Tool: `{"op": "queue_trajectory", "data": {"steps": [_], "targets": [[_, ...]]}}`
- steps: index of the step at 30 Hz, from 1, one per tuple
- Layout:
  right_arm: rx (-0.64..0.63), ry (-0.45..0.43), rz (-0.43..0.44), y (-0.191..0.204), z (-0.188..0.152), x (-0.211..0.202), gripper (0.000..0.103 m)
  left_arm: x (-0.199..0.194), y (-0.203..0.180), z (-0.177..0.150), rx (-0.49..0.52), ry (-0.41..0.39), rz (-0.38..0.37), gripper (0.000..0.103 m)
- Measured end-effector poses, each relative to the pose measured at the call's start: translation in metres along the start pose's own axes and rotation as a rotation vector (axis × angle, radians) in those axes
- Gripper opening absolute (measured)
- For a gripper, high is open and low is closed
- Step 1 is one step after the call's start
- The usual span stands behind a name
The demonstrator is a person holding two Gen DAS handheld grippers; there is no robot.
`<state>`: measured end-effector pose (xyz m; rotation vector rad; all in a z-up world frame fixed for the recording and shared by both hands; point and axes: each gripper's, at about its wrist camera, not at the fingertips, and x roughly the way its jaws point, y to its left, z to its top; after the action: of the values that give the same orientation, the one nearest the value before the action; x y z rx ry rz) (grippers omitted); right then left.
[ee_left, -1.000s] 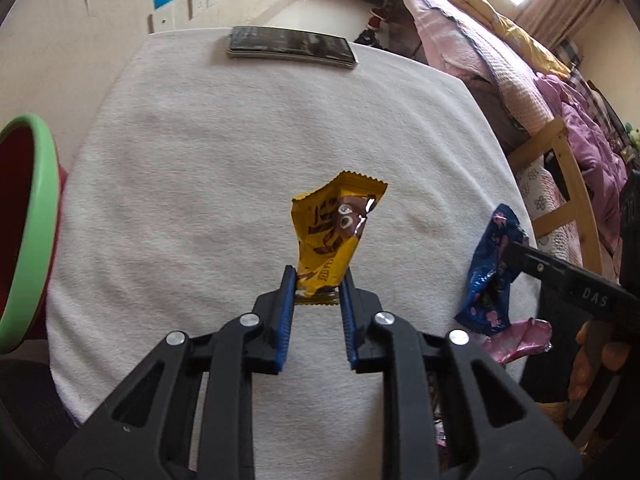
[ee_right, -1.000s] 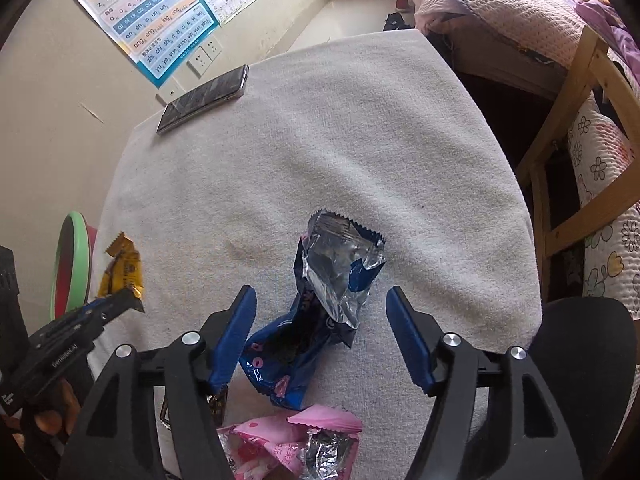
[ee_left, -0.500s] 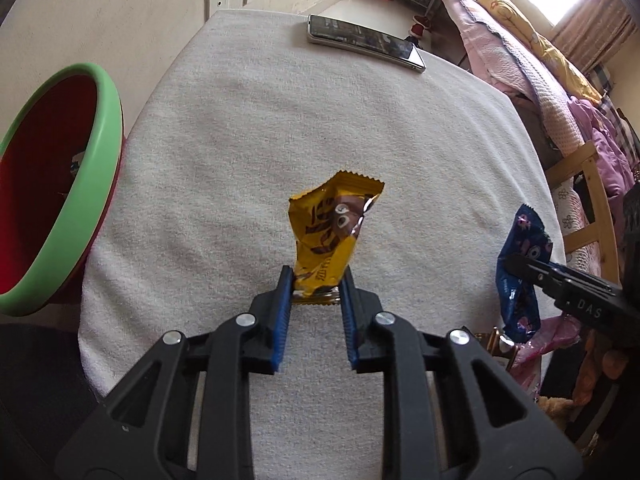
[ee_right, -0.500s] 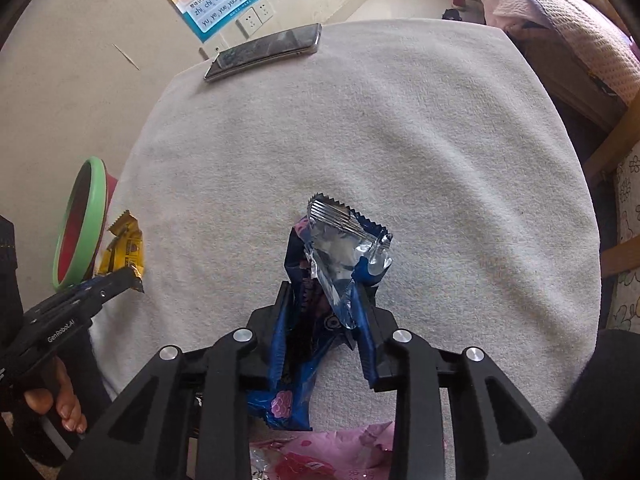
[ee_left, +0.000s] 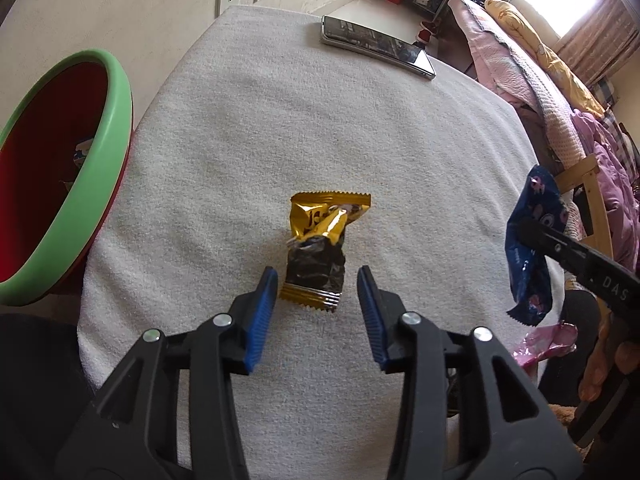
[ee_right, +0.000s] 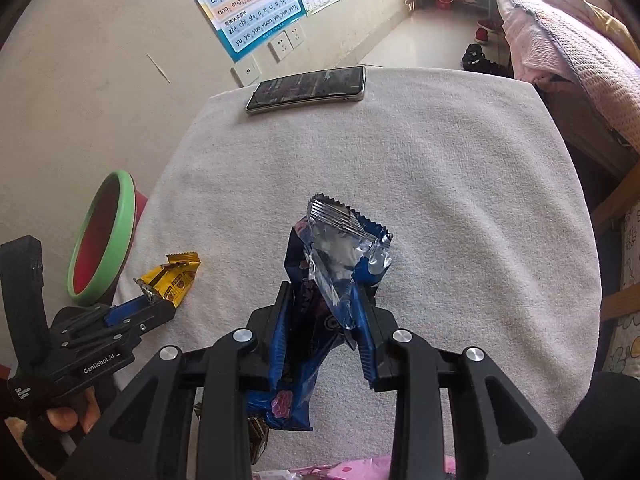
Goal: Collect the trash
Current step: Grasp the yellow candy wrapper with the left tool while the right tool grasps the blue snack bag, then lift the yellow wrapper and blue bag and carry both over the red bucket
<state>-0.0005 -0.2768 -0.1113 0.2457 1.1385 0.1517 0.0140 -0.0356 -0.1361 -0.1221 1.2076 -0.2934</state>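
My left gripper (ee_left: 316, 280) hangs over the white cloth-covered table (ee_left: 320, 140), its jaws opening. A yellow snack wrapper (ee_left: 320, 252) sits between the blue pads (ee_left: 264, 304) without touching them; in the right wrist view the yellow wrapper (ee_right: 176, 276) lies just off the left gripper (ee_right: 148, 300). The red bin with a green rim (ee_left: 116, 152) stands left of the table, also seen as the bin (ee_right: 128, 208). My right gripper (ee_right: 324, 304) is shut on a blue and silver wrapper (ee_right: 340, 248), held above the cloth. That blue wrapper (ee_left: 528, 248) shows at the right.
A phone (ee_left: 376, 46) lies at the table's far edge. A pink wrapper (ee_left: 548, 344) rests at the near right edge. A bed and a wooden chair frame (ee_left: 592, 200) stand to the right. A person's hand (ee_right: 68, 416) holds the left gripper.
The left jaws have parted and the yellow wrapper has come free and flipped over. The right jaws closed on the blue wrapper and lifted it. The bin has come nearer on the left.
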Motion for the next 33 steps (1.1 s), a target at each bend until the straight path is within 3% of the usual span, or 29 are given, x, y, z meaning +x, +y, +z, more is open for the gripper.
{"op": "queue_trajectory", "data": {"steps": [4,11,12,14,17,33], "targets": [[0.005,0.0,-0.001,-0.001,-0.001,0.0,0.03,-0.002,0.002,0.003,-0.012,-0.015,-0.011,0.048],[-0.005,0.007,0.008,0.003,-0.003,0.003,0.03,0.002,-0.003,0.017,0.009,-0.03,-0.004,0.048],[-0.008,0.01,0.012,0.004,-0.003,0.003,0.03,0.006,-0.004,0.018,0.016,-0.022,-0.001,0.046],[-0.014,0.011,0.018,0.006,-0.003,0.004,0.03,0.011,-0.004,0.018,0.017,-0.004,-0.002,0.028],[-0.021,0.012,0.027,0.009,-0.002,0.003,0.031,0.01,-0.002,0.015,0.012,-0.002,0.004,0.022],[-0.079,-0.003,0.076,0.04,0.006,-0.002,0.031,-0.042,0.025,0.014,-0.072,-0.118,0.005,0.021]]}}
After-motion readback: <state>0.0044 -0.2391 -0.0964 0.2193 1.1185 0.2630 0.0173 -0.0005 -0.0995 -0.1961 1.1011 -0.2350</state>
